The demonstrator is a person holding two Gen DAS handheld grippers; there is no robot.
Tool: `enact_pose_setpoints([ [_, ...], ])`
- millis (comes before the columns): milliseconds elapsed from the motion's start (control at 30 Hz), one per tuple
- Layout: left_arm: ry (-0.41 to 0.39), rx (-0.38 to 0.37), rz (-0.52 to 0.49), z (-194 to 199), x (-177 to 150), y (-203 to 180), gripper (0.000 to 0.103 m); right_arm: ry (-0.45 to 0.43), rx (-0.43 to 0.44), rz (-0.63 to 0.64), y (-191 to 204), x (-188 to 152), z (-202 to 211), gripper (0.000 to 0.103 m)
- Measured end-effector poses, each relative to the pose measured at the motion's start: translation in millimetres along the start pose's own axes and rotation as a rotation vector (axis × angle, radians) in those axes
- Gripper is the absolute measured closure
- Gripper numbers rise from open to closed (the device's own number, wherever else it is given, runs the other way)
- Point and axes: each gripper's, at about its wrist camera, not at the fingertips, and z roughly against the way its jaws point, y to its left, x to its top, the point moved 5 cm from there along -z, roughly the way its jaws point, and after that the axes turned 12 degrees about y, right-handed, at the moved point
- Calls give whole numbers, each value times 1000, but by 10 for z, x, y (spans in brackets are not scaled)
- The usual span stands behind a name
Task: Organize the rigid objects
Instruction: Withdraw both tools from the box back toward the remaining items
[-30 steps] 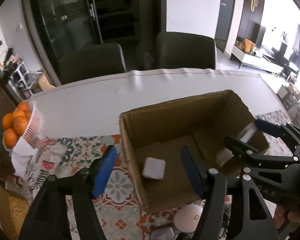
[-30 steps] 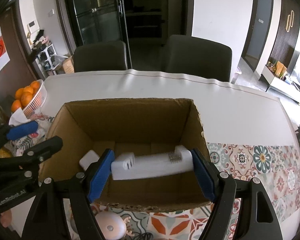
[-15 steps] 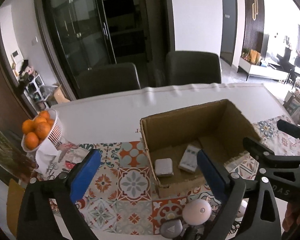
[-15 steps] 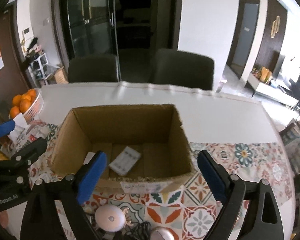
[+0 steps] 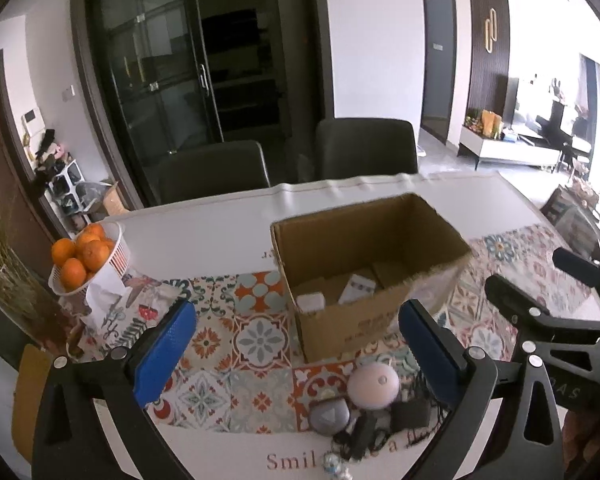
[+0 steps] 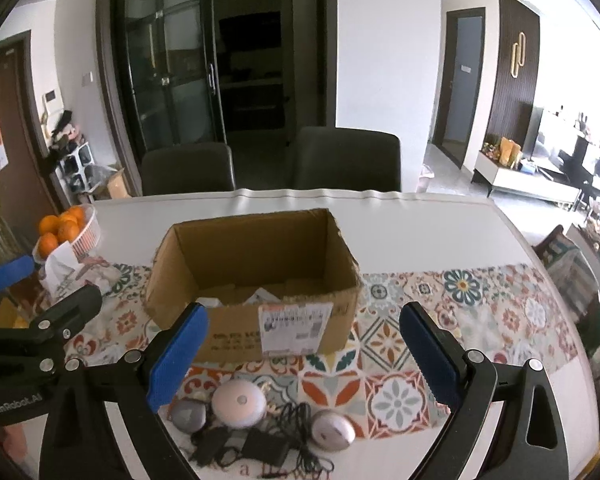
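Cardboard box (image 6: 256, 276) farther off than before, both jaws opening, empty, white charger (image 5: 356, 289) dropped inside.

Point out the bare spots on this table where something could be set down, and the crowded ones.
Bare: the white strip between the cardboard box and the chairs, and the patterned runner right of the box. Crowded: in front of the box, around the round white device and black adapter, and by the orange basket.
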Motion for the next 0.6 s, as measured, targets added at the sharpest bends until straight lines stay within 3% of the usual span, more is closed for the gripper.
enact_pose_setpoints([
  [333, 82, -40, -28, -134, -542, -69, 0, 3, -10, -32, 9, -501, 66, 6],
  [600, 148, -48, -54, -283, -1003, -121, 0, 73, 5, -32, 37, -925, -93, 6],
])
